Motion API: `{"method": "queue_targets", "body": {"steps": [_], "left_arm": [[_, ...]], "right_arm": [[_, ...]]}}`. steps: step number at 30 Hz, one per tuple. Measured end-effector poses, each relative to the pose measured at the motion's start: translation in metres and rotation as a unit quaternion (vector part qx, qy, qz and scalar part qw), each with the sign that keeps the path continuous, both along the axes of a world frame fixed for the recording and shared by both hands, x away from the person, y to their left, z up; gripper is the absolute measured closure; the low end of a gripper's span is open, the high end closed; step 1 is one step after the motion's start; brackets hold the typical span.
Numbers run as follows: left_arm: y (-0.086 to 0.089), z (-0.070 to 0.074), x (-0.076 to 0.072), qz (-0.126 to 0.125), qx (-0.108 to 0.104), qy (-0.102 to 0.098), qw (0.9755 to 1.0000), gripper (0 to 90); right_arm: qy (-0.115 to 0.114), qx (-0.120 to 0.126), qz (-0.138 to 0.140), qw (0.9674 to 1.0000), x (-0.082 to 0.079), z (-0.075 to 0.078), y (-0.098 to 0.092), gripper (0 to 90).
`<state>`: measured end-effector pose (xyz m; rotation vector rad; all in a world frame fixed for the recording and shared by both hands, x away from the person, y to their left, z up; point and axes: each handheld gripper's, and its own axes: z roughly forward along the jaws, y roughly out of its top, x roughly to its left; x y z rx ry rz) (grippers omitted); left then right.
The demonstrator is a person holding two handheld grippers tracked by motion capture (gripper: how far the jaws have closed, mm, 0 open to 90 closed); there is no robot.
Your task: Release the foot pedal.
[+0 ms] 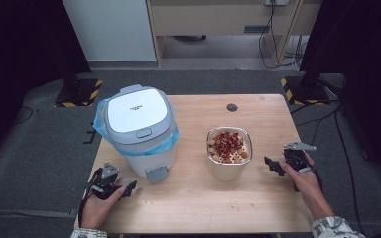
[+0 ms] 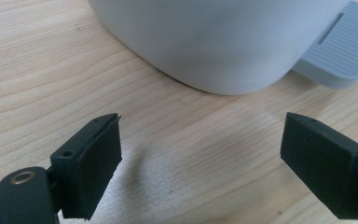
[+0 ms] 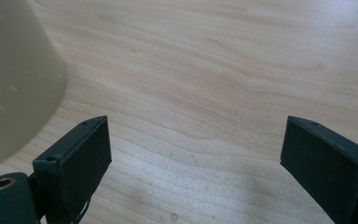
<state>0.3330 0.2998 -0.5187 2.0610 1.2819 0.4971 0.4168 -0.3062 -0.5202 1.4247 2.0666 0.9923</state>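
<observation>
We see a pale grainy matt wooden table, smooth white plastic pedal bin, shiny square metal container, matt black jaws

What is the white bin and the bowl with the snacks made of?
The bin looks like smooth white and grey plastic: matte shell, moulded ribbed pedal. A thin blue plastic bag liner peeks out under its lid. The bowl looks like metal, probably steel, because its rim shines silvery, though the close view shows it dull.
</observation>
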Motion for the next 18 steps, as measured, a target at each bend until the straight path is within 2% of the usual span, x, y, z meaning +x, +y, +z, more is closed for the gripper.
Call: {"method": "queue_targets", "body": {"steps": [8,9,12,18], "left_arm": [[0.006,-0.011,0.010,0.004,0.009,0.012,0.9999,10.8],[0.005,-0.011,0.010,0.003,0.015,0.010,0.9998,9.9],[0.005,-0.012,0.010,0.002,0.018,0.006,0.9998,8.9],[0.006,-0.014,0.010,-0.001,0.014,-0.002,0.9999,6.4]], "right_arm": [[0.031,-0.027,-0.008,0.9991,0.007,-0.015,0.010,7.3],[0.032,-0.034,-0.007,0.9989,0.007,-0.017,0.012,5.3],[0.027,-0.031,-0.006,0.9991,0.007,-0.019,0.015,5.1],[0.027,-0.033,0.007,0.9991,0.001,-0.019,0.017,4.9]]}}
